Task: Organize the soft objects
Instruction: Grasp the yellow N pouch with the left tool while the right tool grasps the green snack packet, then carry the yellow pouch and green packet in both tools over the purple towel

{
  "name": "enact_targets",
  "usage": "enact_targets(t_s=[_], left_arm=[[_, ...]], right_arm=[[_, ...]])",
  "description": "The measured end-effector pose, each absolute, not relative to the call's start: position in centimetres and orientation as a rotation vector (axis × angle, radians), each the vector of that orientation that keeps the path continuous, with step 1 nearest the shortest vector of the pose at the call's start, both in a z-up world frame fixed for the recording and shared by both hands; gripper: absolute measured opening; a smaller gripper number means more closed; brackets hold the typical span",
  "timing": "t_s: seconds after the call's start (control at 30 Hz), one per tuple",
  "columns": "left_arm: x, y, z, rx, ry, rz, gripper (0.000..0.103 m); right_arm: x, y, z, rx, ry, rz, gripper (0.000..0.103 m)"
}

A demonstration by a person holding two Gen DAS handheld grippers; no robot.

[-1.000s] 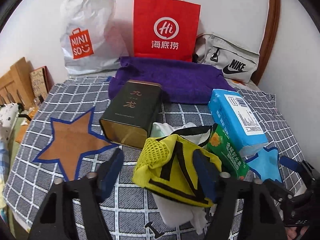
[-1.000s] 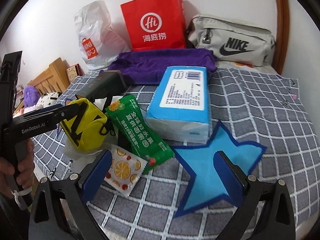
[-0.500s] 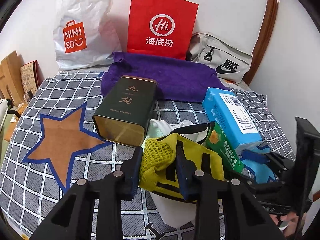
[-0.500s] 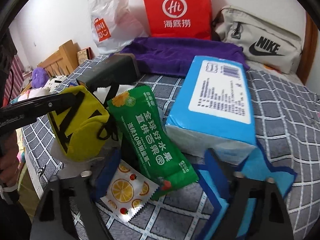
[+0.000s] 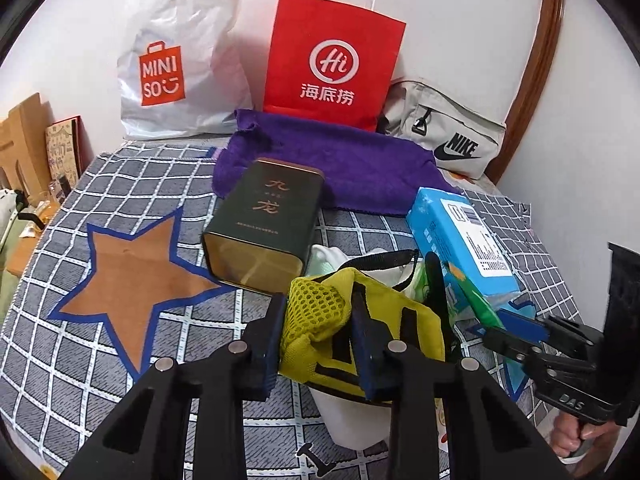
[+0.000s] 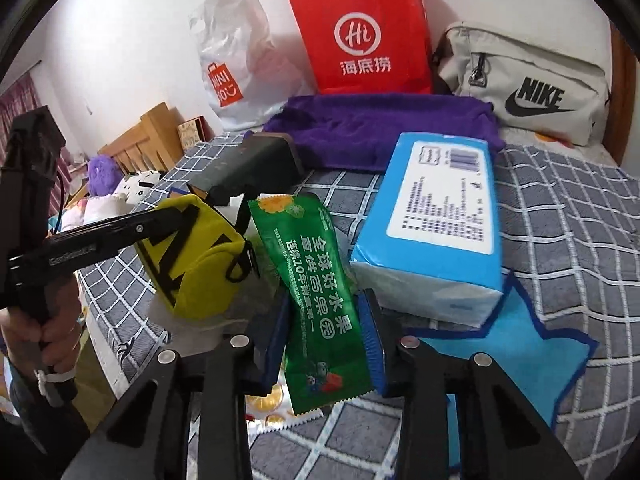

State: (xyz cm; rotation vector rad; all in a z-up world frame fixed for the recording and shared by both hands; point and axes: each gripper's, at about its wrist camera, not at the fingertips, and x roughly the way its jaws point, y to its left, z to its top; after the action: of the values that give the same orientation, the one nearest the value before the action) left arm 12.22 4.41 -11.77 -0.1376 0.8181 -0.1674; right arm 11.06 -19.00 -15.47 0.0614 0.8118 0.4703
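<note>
our left claw (image 5: 318,332) has its blue pads pressed on the mesh corner of the yellow pouch (image 5: 360,336), which sits on a white bag near the front edge of the checked bed cover (image 5: 120,184), just in front of the dark green tin (image 5: 264,224). the jaws closed a moment ago and now pinch the fabric between them. our right claw (image 6: 326,336) has just been closing too, and its pads now squeeze the lower half of the green snack packet (image 6: 316,292), which lies slanted between the yellow pouch and the blue tissue pack (image 6: 436,220), over a small orange-printed sachet (image 6: 268,404). the tissue pack rests partly on a blue star patch (image 6: 520,344). behind them a purple towel (image 6: 380,128) lies flat, with a red paper bag (image 6: 360,28), a white plastic bag (image 6: 236,60) and a grey nike bag (image 6: 528,80) against the wall. a hand (image 6: 36,328) grips the left handle.
</note>
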Motion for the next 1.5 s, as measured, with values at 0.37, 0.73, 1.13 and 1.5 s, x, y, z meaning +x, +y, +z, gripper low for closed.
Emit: enact_targets(t_s=[0.37, 0.73, 1.13, 1.5], left_arm=[[11.0, 5.2, -11.3, -0.140, 0.818, -0.136, 0.028], [10.6, 6.1, -11.3, -0.158, 0.819, -0.114, 0.028], [11.0, 6.3, -9.4, -0.162, 0.793, -0.107, 0.028], [12.2, 6.9, -8.0, -0.160, 0.794, -0.070, 0.028]], right_arm=[[8.2, -21.7, -17.3, -0.042, 0.891, 0.388, 0.025], [10.1, -20.6, -20.3, -0.087, 0.920, 0.407, 0.072], [8.8, -21.0, -18.1, -0.057, 0.871, 0.454, 0.028], [9.8, -22.1, -12.7, -0.011, 0.784, 0.434, 0.028]])
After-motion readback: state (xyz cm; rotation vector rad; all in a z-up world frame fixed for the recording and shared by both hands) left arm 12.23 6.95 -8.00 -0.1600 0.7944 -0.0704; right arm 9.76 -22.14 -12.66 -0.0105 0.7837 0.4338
